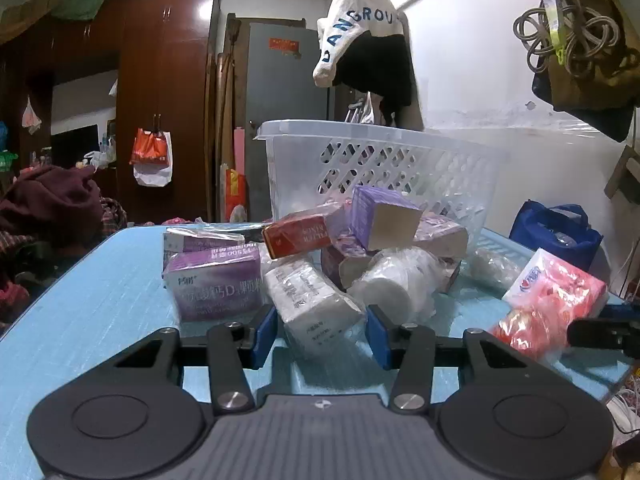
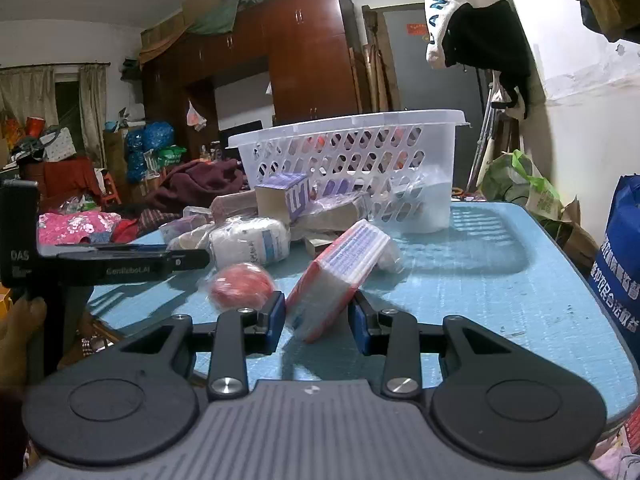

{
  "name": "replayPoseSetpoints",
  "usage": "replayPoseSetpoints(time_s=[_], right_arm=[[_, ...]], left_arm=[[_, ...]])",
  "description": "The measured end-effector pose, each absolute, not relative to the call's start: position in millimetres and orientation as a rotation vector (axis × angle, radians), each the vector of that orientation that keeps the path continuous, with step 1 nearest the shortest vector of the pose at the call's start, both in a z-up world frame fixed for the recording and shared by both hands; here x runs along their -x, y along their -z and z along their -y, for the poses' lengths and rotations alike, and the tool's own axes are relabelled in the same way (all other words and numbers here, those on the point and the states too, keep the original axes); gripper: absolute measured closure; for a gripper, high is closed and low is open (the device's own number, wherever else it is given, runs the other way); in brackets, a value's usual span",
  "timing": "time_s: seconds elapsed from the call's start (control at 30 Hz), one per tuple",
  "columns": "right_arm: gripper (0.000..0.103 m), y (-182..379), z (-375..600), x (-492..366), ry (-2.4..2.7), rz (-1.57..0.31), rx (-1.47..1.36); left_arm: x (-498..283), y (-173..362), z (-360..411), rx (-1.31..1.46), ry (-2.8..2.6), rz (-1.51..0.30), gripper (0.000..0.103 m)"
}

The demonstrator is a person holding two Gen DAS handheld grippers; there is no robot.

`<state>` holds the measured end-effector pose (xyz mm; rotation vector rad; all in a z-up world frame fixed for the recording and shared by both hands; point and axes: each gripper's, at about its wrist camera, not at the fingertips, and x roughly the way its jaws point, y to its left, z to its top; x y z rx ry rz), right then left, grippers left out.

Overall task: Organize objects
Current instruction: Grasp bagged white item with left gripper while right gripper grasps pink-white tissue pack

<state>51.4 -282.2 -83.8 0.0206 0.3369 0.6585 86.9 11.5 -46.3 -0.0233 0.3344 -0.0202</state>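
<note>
A white wrapped pack (image 1: 316, 300) lies on the blue table (image 1: 100, 300), and my left gripper (image 1: 322, 336) is shut on it, a blue pad against each side. Behind the pack is a pile: a purple box (image 1: 216, 284), a red box (image 1: 300, 236), another purple box (image 1: 384, 220) and a white roll (image 1: 396, 284). A white perforated basket (image 1: 384, 160) stands at the back. My right gripper (image 2: 318, 322) is shut on a pink-and-white tissue pack (image 2: 340, 272), which is tilted. A red round wrapped thing (image 2: 240, 284) lies just left of it. The basket (image 2: 348, 148) is beyond.
A blue bag (image 1: 556, 232) stands off the table's right side. A white and black garment (image 1: 368, 40) hangs above the basket. Wardrobes (image 1: 160, 100) and heaps of clothes (image 1: 52, 200) fill the room to the left. The table's right edge (image 2: 592, 280) is close.
</note>
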Motion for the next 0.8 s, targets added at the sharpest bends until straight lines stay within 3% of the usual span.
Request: replayPoseSetpoints(time_s=[0.8], right_arm=[[0.067, 72, 291, -48, -0.636, -0.288, -0.008]], left_arm=[[-42, 34, -19, 0.018, 0.055, -0.124, 0.054]])
